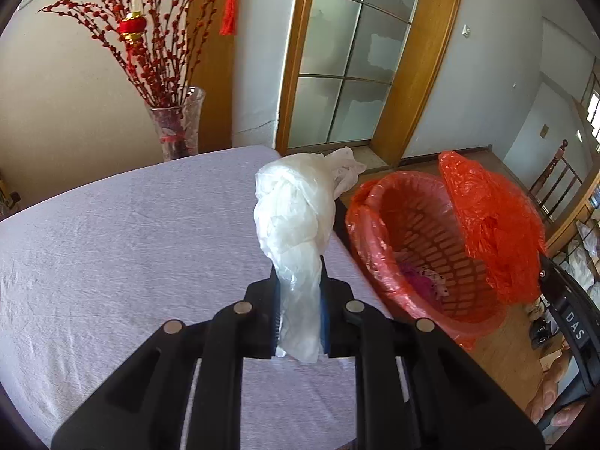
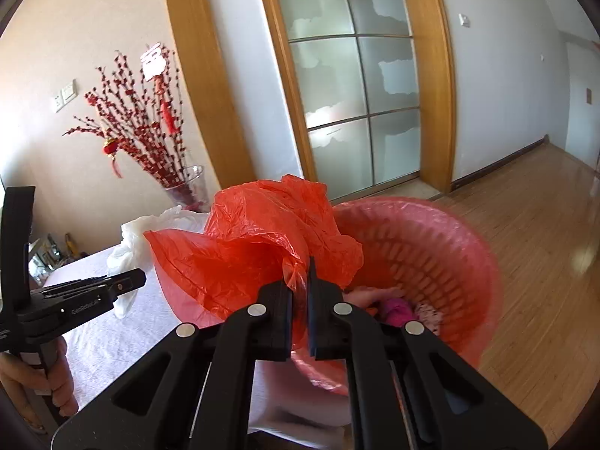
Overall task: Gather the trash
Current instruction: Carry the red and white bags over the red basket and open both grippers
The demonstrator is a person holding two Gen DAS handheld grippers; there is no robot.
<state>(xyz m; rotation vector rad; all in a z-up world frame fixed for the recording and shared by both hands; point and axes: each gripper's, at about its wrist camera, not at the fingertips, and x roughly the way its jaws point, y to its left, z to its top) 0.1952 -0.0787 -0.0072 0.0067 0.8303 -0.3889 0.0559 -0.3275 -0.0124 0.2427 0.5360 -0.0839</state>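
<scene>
Trash half done: left gripper (image 1: 300, 300) pinching white bag (image 1: 296, 217) over table (image 1: 112, 243) edge, right gripper (image 2: 300, 300) pinching red liner (image 2: 255, 247), bin (image 2: 450, 262) waiting.

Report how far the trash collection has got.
Done: pink scraps already lie in the lined basket. In hand: left tongs clamp the white plastic bag above the table; right tongs pinch the red liner. Left: drop the bag in.

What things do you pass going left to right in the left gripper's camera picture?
Glass vase with red branches → white plastic bag held in the left gripper → pink basket → orange bag.
</scene>
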